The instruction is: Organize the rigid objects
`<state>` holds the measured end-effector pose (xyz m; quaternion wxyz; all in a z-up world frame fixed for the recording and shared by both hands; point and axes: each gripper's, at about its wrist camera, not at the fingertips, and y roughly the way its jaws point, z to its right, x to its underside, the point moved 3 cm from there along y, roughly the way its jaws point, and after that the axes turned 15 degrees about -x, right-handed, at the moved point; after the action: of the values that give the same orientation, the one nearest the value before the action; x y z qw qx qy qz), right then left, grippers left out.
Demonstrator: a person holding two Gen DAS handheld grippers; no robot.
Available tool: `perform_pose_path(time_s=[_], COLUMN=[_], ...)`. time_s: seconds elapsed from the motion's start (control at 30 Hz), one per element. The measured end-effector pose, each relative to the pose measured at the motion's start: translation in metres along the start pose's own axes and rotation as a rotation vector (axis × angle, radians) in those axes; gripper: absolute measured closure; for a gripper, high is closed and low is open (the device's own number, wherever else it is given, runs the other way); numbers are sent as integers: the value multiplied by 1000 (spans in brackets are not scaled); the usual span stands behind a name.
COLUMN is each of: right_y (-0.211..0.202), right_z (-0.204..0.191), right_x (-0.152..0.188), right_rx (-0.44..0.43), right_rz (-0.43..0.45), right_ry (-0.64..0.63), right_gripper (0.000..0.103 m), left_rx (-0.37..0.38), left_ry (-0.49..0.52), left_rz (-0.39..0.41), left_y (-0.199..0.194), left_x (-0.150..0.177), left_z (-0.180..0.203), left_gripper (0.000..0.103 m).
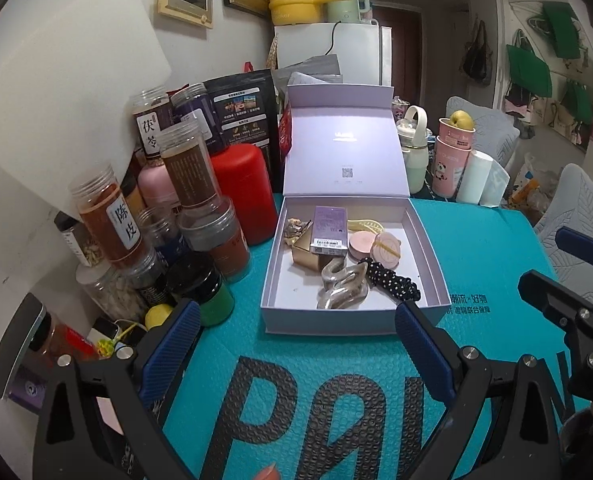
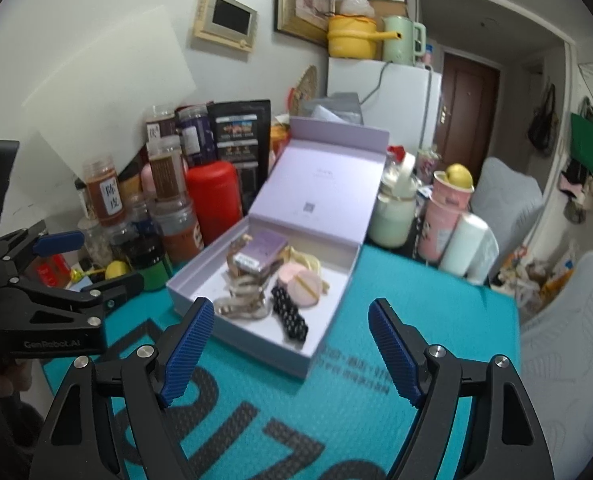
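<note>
Leftmost, at about nine o'clock of the table [image 1: 476, 240], spice jars [image 1: 108, 220] crowd together beside a red canister [image 1: 242, 192], with a black foil pouch [image 1: 244, 116] leaning behind them. At the centre sits the lavender gift box [image 1: 272, 292], its lid [image 1: 346, 148] hinged up at twelve o'clock. Inside the box, from its left: a gold box [image 1: 308, 256] with a purple carton [image 1: 330, 226] lying across it, a silver wavy hair claw [image 1: 342, 284] at six o'clock, a pink round compact [image 1: 361, 244], a pink disc [image 1: 388, 254] crossed by a yellow band, and a black dotted scrunchie [image 1: 394, 286] at four o'clock touching the claw. A yellow comb-like piece [image 1: 366, 224] lies behind the compact. At two o'clock of the box stand a pale green bottle [image 1: 414, 156] and stacked pink cups [image 1: 452, 160] with a yellow fruit [image 1: 461, 120] on top.

The left gripper [image 1: 296, 356] hovers over the teal bubble mailer [image 1: 336, 400] just in front of the box, its blue-padded fingers [image 1: 172, 352] spread wide and empty. The right gripper [image 2: 292, 354] hangs likewise near the box's front corner, fingers [image 2: 392, 354] apart, holding nothing.
</note>
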<state>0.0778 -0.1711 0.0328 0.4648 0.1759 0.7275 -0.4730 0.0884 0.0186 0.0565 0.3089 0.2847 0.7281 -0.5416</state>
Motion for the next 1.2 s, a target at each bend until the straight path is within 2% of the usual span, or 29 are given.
perform_pose_path(time_s=[0.27, 0.43, 1.2], right_y=[-1, 1, 0], right_z=[4, 8, 15], right_x=[23, 32, 34], right_rx=[-15, -8, 10], right_rz=[-24, -44, -51], right_ry=[69, 83, 75], right_gripper=[23, 23, 23], left_rx=[-28, 7, 20], left_ry=[0, -12, 13], left_rz=[-28, -58, -66], left_y=[0, 5, 5], left_x=[16, 24, 26], left_z=[4, 7, 19], left_gripper=[4, 4, 4])
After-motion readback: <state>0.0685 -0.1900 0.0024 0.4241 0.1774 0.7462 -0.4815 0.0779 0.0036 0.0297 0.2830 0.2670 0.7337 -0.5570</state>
